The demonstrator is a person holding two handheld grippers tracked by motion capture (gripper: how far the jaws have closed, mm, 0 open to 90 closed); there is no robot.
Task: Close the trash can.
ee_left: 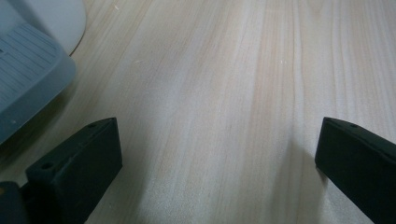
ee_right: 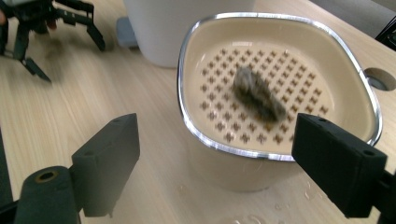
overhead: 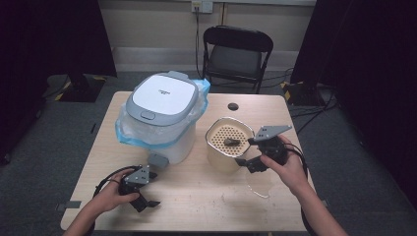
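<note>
Strainer basket (overhead: 229, 142), tabletop (overhead: 196, 196) at 3 o'clock, dark scrap (ee_right: 258, 94) inside. Right tool (overhead: 252, 152) at basket's near rim, gaping, empty, lined up for grasp. Left tool (overhead: 146, 189) at 7 o'clock, wide open, empty, parked clear.

Your left gripper (ee_left: 217, 158) hovers with jaws spread wide over bare wooden table (ee_left: 224, 70), right of the grey ribbed pedal (ee_left: 28, 84).
</note>
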